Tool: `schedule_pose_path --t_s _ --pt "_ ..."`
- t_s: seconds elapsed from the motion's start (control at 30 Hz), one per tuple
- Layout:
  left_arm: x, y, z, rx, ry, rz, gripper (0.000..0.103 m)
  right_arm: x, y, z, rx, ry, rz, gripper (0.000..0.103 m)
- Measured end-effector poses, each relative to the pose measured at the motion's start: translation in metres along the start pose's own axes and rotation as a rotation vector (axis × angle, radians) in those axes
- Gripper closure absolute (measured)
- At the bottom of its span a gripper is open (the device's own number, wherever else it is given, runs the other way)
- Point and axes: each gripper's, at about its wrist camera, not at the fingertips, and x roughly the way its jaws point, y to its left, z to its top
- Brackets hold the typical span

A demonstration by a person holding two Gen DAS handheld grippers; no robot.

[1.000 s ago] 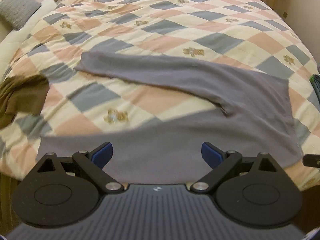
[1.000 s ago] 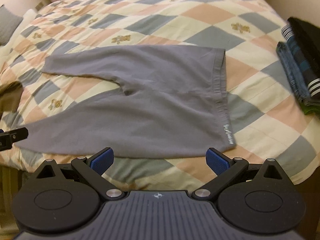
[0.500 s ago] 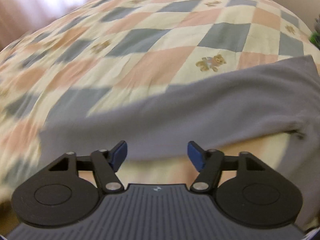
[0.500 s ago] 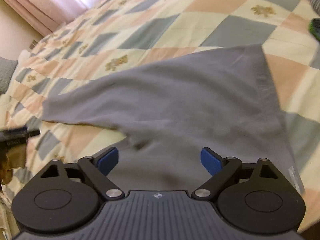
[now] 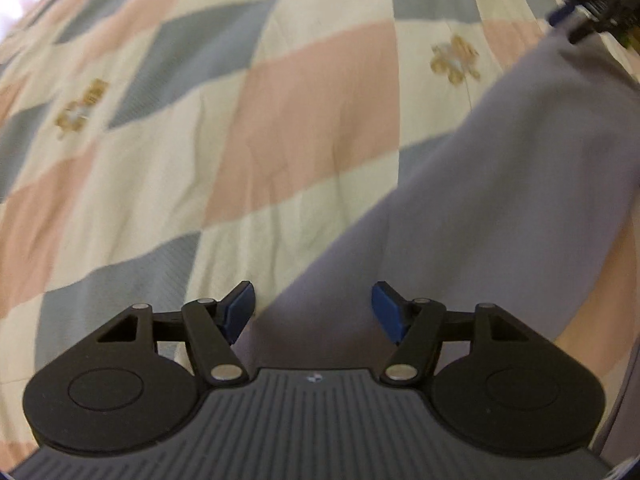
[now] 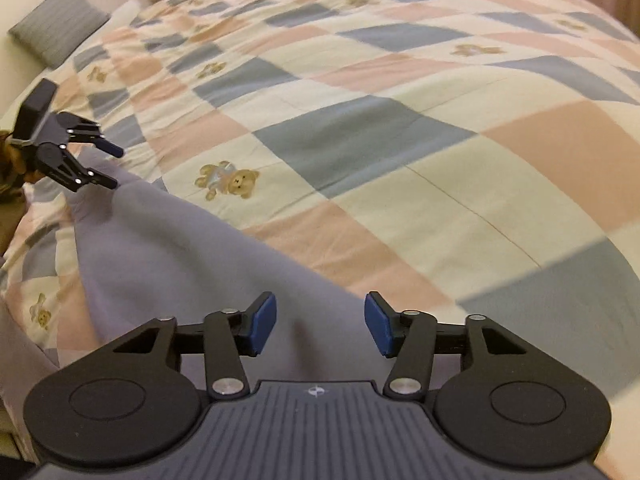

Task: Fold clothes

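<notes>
The grey trousers lie spread on the quilt, soft, light and limp, best pinched at hem and waistband edges, where the left gripper and right gripper hover, jaws wide.

Left tool gapes wide; right tool likewise, both low.
</notes>
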Motion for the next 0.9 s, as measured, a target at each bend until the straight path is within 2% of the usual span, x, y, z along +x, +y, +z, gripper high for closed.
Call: schedule_pose_path --t_s 0.13,0.2,0.27,0.3,0.33,0.37,0.4,0.43,0.5,0.63,0.7,0.8,0.9 --pt "0.008 0.005 -0.007 0.024 0.028 -0.028 0.044 0.021 -0.004 0.012 -0.056 0.045 0.039 0.048" --pt "0.012 0.002 -0.009 0.043 0.031 -0.009 0.056 0.032 -0.006 0.017 -0.078 0.068 0.045 0.046" --pt "0.015 -0.002 -0.010 0.049 0.030 0.014 0.094 0.045 -0.012 0.020 -0.083 0.104 0.045 0.045" --pt "0.014 -0.009 -0.011 0.060 0.027 0.038 0.101 0.053 -0.015 0.020 -0.078 0.129 0.050 0.046" --pt "0.012 -0.015 -0.012 0.073 0.024 0.065 0.101 0.059 -0.017 0.019 -0.073 0.154 0.062 0.065" --pt "0.009 -0.026 -0.015 0.099 0.014 0.112 0.101 0.061 -0.016 0.017 -0.076 0.165 0.067 0.093" --pt "0.004 -0.036 -0.018 0.127 0.004 0.161 0.101 0.061 -0.013 0.015 -0.085 0.168 0.063 0.101" --pt "-0.002 -0.044 -0.021 0.121 -0.012 0.209 0.101 0.058 -0.009 0.012 -0.099 0.157 0.050 0.101" --pt "-0.028 -0.065 -0.032 0.061 -0.086 0.327 0.101 0.041 0.003 0.006 -0.134 0.082 -0.005 0.102" --pt "-0.090 -0.119 -0.067 -0.106 -0.243 0.543 0.099 -0.024 0.042 -0.023 -0.223 -0.136 -0.135 0.103" --pt "-0.120 -0.159 -0.094 -0.165 -0.297 0.611 0.099 -0.057 0.069 -0.048 -0.288 -0.233 -0.192 0.103" --pt "-0.146 -0.225 -0.139 -0.216 -0.336 0.674 0.099 -0.100 0.113 -0.105 -0.397 -0.356 -0.263 0.103" --pt "-0.156 -0.275 -0.184 -0.264 -0.335 0.693 0.099 -0.124 0.142 -0.169 -0.428 -0.432 -0.286 0.103"
